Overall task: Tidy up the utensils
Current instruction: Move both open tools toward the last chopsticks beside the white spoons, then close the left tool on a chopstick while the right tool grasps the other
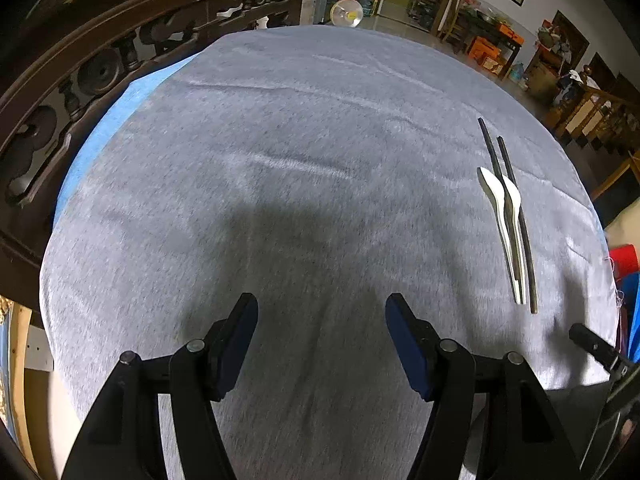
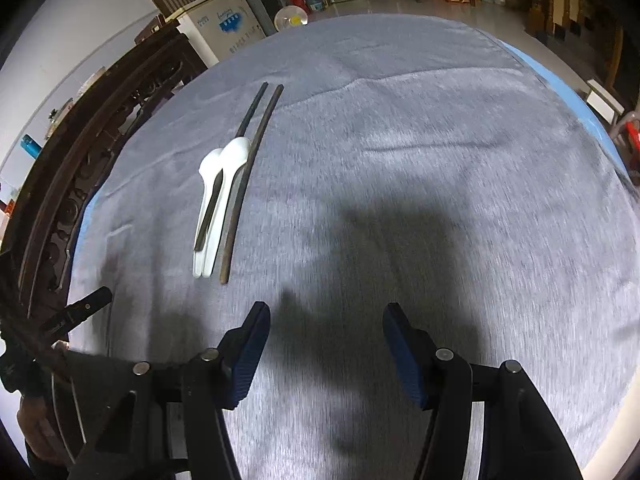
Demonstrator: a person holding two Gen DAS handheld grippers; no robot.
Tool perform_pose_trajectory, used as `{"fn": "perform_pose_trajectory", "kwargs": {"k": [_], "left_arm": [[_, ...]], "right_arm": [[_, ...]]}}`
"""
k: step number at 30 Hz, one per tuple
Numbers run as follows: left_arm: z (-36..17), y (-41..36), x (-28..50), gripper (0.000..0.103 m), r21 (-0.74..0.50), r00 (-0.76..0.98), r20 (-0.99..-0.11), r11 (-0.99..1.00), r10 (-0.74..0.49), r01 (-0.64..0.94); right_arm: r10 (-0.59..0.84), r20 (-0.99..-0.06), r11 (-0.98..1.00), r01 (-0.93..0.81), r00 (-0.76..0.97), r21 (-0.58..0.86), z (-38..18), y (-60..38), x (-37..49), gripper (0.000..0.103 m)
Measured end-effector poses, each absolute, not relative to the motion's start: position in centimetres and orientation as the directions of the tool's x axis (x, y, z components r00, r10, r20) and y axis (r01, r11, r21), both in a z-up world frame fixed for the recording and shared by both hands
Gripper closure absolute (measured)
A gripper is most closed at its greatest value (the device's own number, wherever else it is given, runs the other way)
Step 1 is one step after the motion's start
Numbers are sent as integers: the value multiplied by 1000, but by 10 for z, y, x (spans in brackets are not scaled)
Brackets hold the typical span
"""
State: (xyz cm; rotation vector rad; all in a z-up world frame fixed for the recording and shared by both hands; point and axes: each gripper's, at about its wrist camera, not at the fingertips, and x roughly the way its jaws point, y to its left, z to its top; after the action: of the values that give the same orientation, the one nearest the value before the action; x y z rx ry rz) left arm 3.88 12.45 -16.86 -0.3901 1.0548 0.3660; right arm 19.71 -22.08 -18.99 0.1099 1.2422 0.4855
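Note:
Two white spoons (image 1: 505, 220) and two dark chopsticks (image 1: 520, 220) lie together in a tight row on the grey tablecloth (image 1: 280, 160). In the left wrist view they sit at the right. In the right wrist view the spoons (image 2: 218, 200) and chopsticks (image 2: 244, 184) sit at the left, one chopstick lying between the spoons. My left gripper (image 1: 322, 308) is open and empty, hovering over bare cloth left of the utensils. My right gripper (image 2: 326, 316) is open and empty, right of the utensils. A tip of the other gripper shows in each view's edge (image 1: 592, 344).
A carved dark wooden bench back (image 1: 80, 80) runs along the table's left side (image 2: 80, 160). A blue cloth edge (image 1: 120, 120) shows under the grey one. A white freezer (image 2: 224, 24), a fan and cluttered furniture stand beyond the table's far edge.

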Motion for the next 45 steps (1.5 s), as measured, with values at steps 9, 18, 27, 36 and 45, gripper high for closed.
{"fn": "perform_pose_trajectory", "kwargs": {"k": [9,18,27,36,45], "left_arm": [[-170,129,58,36,-126,446,-889,877,108,-464],[-169,136,71,36,-118,447,-887,879,116,-463],[-158,143,96,36,-89,458,-878,896,136,-435],[-138,127,183,36,-140,428,-904,953,-12,-269],[-150,68,295,36,-197,242,-956,973,-165,-117]], "right_arm": [[446,-872,872,-318,202,372,-187,-191,261,40],[475,-876,850,-301,84,432,-194,-135,338,60],[364,-931,884,-316,-1,346,-206,-80,374,83],[217,-976,872,-450,6,191,-206,-91,375,96],[286,-958,856,-441,-31,270,-212,-133,372,96]]}}
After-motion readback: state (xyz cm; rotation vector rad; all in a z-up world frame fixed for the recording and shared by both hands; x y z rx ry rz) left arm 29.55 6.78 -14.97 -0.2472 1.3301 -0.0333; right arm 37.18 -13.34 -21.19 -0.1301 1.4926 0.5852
